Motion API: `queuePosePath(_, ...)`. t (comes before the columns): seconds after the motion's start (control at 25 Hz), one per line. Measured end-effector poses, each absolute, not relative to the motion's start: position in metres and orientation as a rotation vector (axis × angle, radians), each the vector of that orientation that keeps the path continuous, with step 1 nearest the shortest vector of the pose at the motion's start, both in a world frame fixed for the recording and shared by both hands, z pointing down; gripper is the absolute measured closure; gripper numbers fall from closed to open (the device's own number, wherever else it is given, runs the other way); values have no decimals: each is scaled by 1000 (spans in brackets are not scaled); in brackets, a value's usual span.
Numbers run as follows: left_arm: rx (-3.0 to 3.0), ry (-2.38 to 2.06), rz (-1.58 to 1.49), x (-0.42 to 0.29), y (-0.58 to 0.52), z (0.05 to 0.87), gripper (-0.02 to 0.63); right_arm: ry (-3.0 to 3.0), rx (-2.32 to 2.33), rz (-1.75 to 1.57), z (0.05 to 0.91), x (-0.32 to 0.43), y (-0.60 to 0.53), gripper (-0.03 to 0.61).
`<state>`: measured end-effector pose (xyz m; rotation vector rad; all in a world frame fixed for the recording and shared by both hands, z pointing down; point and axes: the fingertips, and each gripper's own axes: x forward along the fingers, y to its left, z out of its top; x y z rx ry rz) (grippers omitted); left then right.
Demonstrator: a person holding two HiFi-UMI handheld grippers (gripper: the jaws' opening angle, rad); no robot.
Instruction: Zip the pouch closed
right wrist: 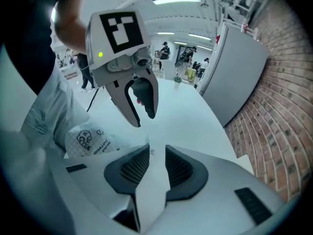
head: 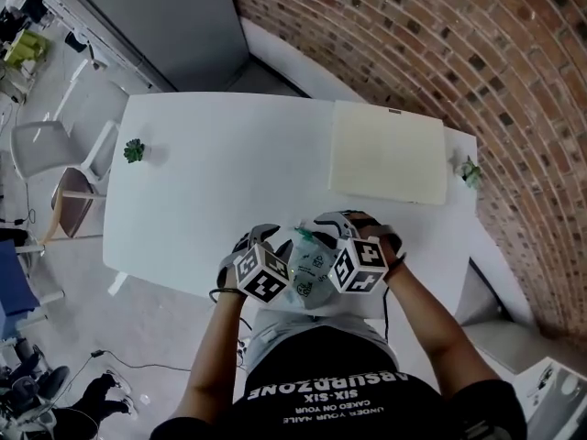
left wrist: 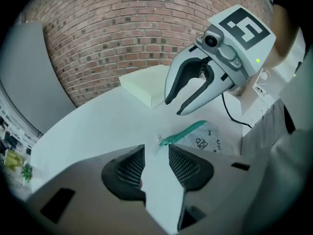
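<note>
At the near edge of the white table [head: 229, 154], right about its middle, we've got the pouch [head: 310, 266] lying flat between the two grippers. It's see-through with small black printed figures, and a green zipper band [left wrist: 185, 132] runs along one side. There's a small pale pull [left wrist: 159, 141] at the end of that band. Whether anything sits inside, I can't tell.

Left gripper [left wrist: 156, 148]: jaws spread, only bare table between them, and the pull sits just ahead of the tips, not touching. Right gripper [right wrist: 157, 148]: jaws parted as well, nothing between them, with the pouch off to their left side, just beside them. From the left gripper view, it hangs above the pouch.

Over toward the far right corner lies a cream pad [head: 388, 151]. A small green sprig [head: 135, 150] sits by the left edge and another sprig [head: 470, 170] by the right edge.
</note>
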<state>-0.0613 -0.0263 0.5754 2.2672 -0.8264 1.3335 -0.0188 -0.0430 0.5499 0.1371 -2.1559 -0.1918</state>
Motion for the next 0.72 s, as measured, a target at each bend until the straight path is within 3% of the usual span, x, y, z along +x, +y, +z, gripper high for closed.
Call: queuePosePath(0.72,2219,-676,1362,-54,-33,626,479,-2015,-110,-347,615,-44,-52,500)
